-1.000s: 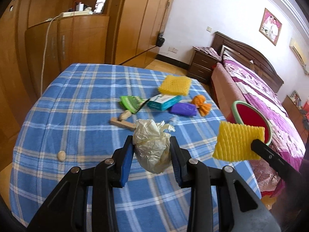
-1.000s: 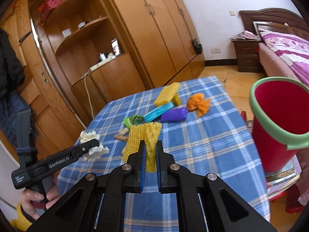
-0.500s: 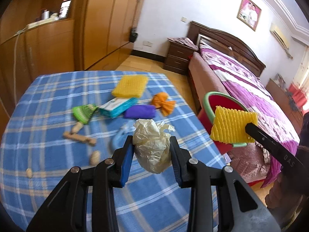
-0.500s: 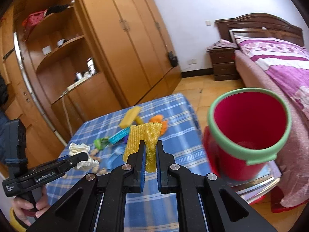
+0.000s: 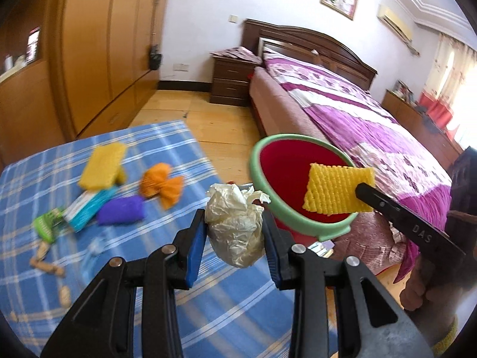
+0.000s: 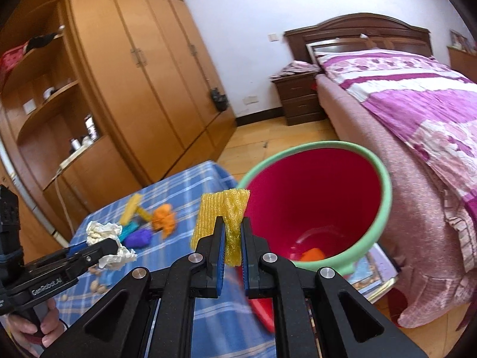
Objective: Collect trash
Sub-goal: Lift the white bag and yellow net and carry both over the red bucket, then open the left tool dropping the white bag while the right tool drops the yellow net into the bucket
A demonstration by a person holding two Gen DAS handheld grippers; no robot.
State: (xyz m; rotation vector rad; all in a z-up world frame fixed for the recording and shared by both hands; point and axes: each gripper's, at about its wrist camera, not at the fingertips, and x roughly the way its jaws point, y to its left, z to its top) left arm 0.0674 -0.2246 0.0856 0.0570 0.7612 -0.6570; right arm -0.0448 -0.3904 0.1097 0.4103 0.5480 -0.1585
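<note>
**Trash in both tongs at the bucket**

Bed [image 5: 351,110] first, purple-and-white cover, filling the right of the room with a dark wooden headboard [image 5: 313,41] and a nightstand [image 5: 232,80] at its near corner. Wardrobe doors [image 6: 155,68] line the wall opposite. Blue plaid surface [image 5: 167,292] sits low in both views, and just off its edge stands the red bucket [image 6: 384,185] with a green rim, right against the side of the bed. Down inside it, something orange [image 6: 311,254] is lying at the bottom.

On the surface, a loose cluster: yellow foam pad [image 5: 103,165], orange netting bundle [image 5: 161,185], purple pouch [image 5: 120,210], teal box [image 5: 88,207], green wrapper [image 5: 46,223], and some peanut shells [image 5: 44,264] nearer the edge.

Now the tongs. Left tongs [image 5: 235,238] are clamped on a crumpled cream paper wad [image 5: 235,226], held up over the surface, just short of the bucket's rim. Right tongs [image 6: 232,240] are pinched tight on a yellow foam net [image 6: 222,217], and from the left wrist view that net hangs directly in front of the bucket's open mouth, above the rim. Nothing stands between either piece and the bucket; the wad and the net are apart from each other, wad on the surface side, net on the bucket side.
</note>
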